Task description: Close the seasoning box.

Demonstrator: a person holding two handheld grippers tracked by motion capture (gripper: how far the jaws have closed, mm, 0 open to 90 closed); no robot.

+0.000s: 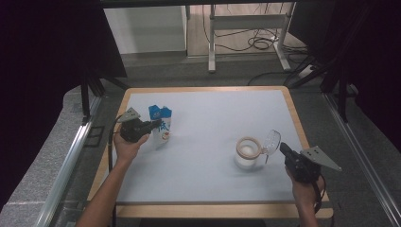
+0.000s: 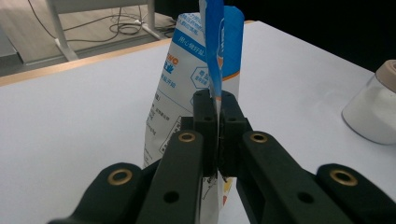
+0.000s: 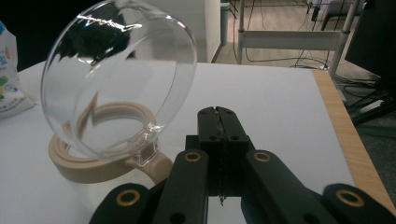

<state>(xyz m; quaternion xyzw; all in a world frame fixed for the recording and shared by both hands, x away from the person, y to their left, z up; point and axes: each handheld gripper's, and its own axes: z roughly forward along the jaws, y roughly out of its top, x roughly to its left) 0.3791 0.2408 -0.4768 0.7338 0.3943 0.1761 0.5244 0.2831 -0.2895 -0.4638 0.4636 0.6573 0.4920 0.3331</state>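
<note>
A white table top with a pale wooden rim fills the middle of the high view. Beyond its far edge, at the upper middle of the frame, stands a grey metal desk frame on a wooden floor, with black cables coiled beneath it. Black curtains hang at the upper left and upper right, and metal rails run down both sides.

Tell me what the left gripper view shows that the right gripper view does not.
Left gripper view alone: the left gripper, jaws shut on the blue top edge of the blue-and-white printed pouch.

Right gripper view alone: the right gripper, shut with nothing between its jaws, beside the jar's open clear round lid.

Both: the pouch, the beige-rimmed glass jar and the white table.
</note>
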